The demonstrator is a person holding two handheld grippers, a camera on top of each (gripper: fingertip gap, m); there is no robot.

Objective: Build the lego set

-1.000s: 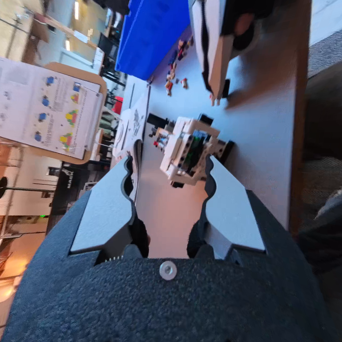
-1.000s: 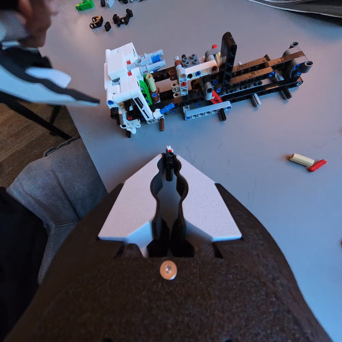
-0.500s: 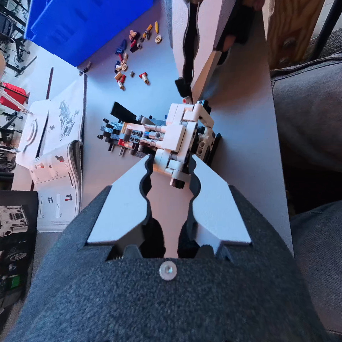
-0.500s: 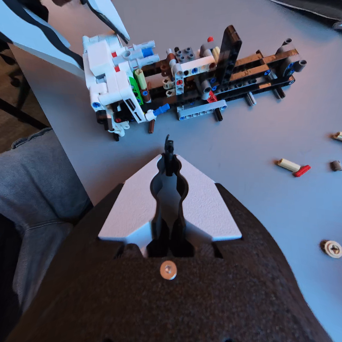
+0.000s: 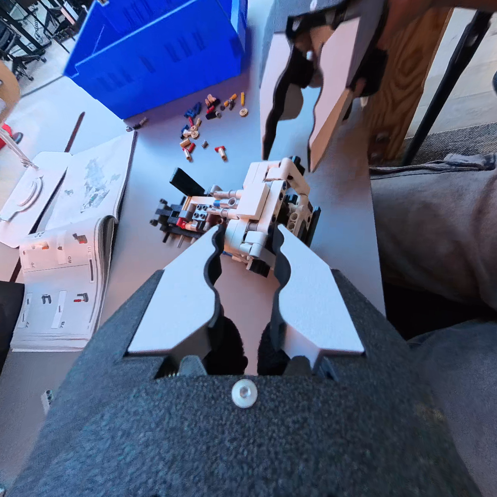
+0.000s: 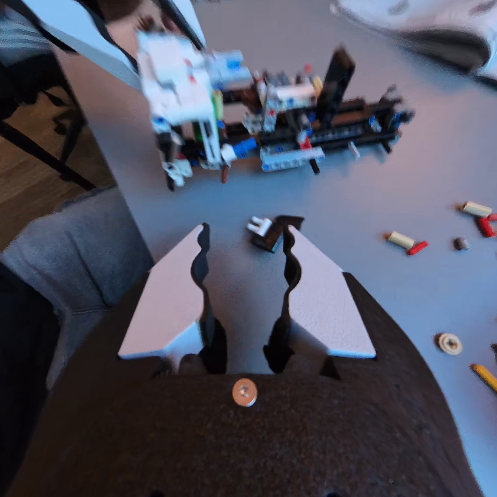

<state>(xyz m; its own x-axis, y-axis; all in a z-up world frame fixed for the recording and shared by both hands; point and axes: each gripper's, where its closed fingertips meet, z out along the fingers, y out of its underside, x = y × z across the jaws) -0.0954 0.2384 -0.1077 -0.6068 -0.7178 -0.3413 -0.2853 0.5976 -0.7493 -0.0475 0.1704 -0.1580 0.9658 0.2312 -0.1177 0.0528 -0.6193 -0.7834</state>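
Observation:
The lego model (image 5: 252, 199), a long black chassis with a white cab, lies on the grey table (image 5: 341, 242). My left gripper (image 5: 248, 234) is shut on the cab's near end, with both pads against its sides. In the right wrist view the model (image 6: 269, 118) is blurred, and the left gripper's fingers (image 6: 88, 40) show at its cab. My right gripper (image 6: 246, 228) is open. A small black and white piece (image 6: 266, 234) lies on the table beside its right fingertip (image 6: 289, 236), not in its grasp. The right gripper (image 5: 287, 161) also shows open beyond the cab.
A blue bin (image 5: 161, 53) stands at the back. An open instruction booklet (image 5: 67, 269) lies left of the model. Loose small pieces (image 5: 207, 126) lie near the bin and right of my right gripper (image 6: 403, 242). The table edge and a person's grey-clad leg (image 5: 430, 228) are close. About 11 centimeters separates my left fingertips from my right.
My left gripper closed onto the model's cab. My right gripper opened, and the small black and white piece it held now lies on the table.

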